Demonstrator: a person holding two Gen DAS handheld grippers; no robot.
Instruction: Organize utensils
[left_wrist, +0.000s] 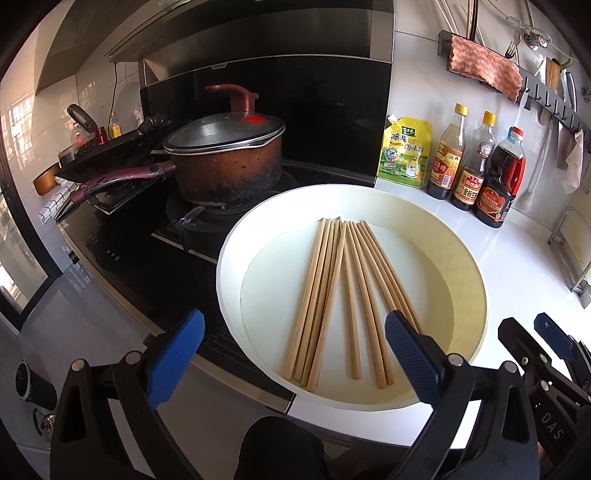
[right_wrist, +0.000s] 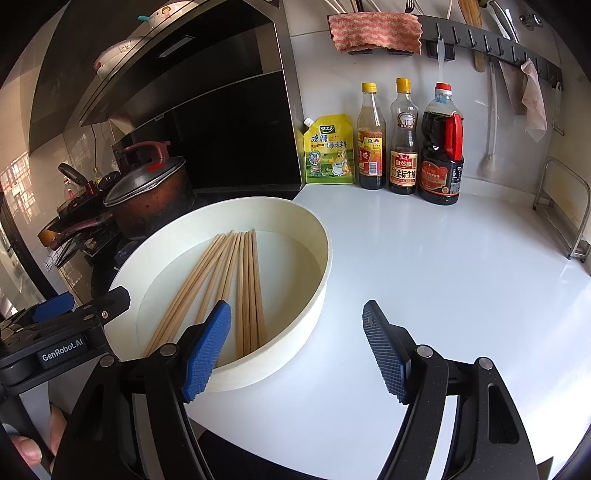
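Left wrist view: the left gripper (left_wrist: 295, 354) hangs low over the near rim of a white basin (left_wrist: 229, 258), its blue pads spread wide with nothing between them, a spacing that would take in the near ends of the chopsticks (left_wrist: 343, 295). These lie flat on the basin floor in a fan, far tips bunched together and near ends splayed, one group to the left and one to the right with a gap between. The basin sits on the white counter (left_wrist: 517, 258) just beside the stove, where a lidded pot (left_wrist: 225, 162) stands; sauce bottles (left_wrist: 476, 166) line the back wall under a hook rail (left_wrist: 554, 107). Right wrist view: the right gripper (right_wrist: 295, 347) is likewise wide apart and empty, one pad over the basin's near wall (right_wrist: 321, 280), the other above bare counter (right_wrist: 443, 277). The chopsticks (right_wrist: 236, 280) lie loose, held by neither tool. More utensils hang near the rail (right_wrist: 491, 40), a likely place for sorted pieces, though whether these chopsticks are bound there or stay gathered in the basin cannot be judged
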